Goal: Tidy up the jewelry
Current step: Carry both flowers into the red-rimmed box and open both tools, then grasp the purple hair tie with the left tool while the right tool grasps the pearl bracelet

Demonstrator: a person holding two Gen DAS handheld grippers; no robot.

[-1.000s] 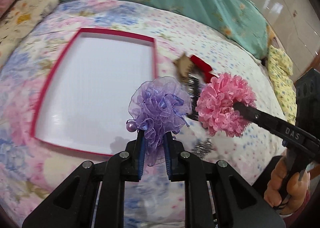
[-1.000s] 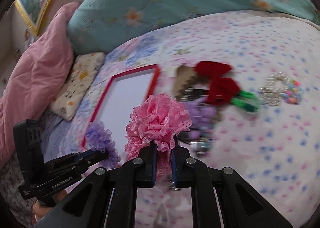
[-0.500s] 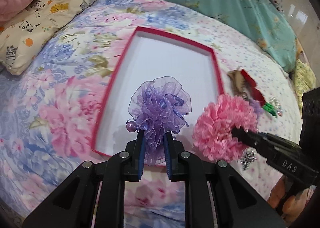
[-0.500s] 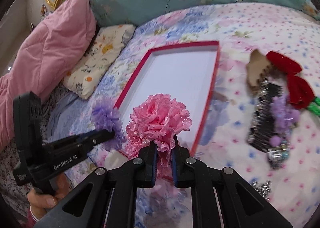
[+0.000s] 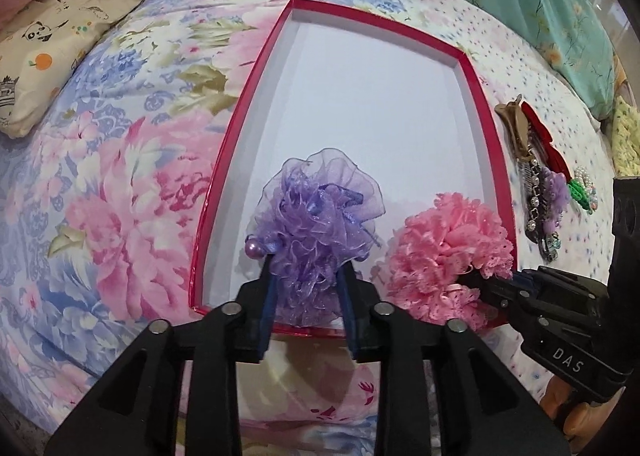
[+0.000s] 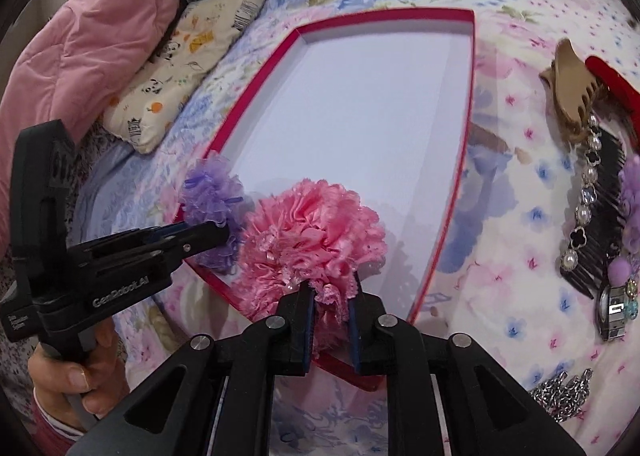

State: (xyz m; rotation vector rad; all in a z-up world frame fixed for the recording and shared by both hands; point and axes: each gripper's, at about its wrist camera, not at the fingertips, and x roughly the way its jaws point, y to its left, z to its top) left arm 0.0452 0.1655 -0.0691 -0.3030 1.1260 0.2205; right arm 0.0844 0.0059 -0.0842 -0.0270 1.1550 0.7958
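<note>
Holding two fabric pompom hair ties over the near end of the red-rimmed tray (image 5: 486, 96), which lies on the floral bedspread (image 5: 120, 184) with a bare white floor.

Left gripper (image 5: 306, 284): jaws pressed onto the base of the purple organza pompom (image 5: 320, 224); a small lilac bead (image 5: 254, 248) sticks out at 9 o'clock of the bloom. Pompom sits above the tray's near-left corner. In the right wrist view it shows at 9 o'clock of the pink one (image 6: 214, 212), with the left gripper (image 6: 224, 234) reaching in from the left.

Right gripper (image 6: 332, 292): jaws pinching the lace skirt of the pink pompom (image 6: 312, 244). In the left wrist view it hangs at 3 o'clock of the purple one (image 5: 448, 252), over the tray's near-right corner, just beside it; touching or not, cannot tell.

Loose pieces on the bedspread at 3 o'clock of the tray: tan claw clip (image 6: 572, 84), red bow (image 6: 616, 88), black comb with a pearl strand (image 6: 600, 216), silver chain (image 6: 560, 396) nearer the camera. A panda-print pillow (image 6: 176, 68) lies at 10 o'clock.
</note>
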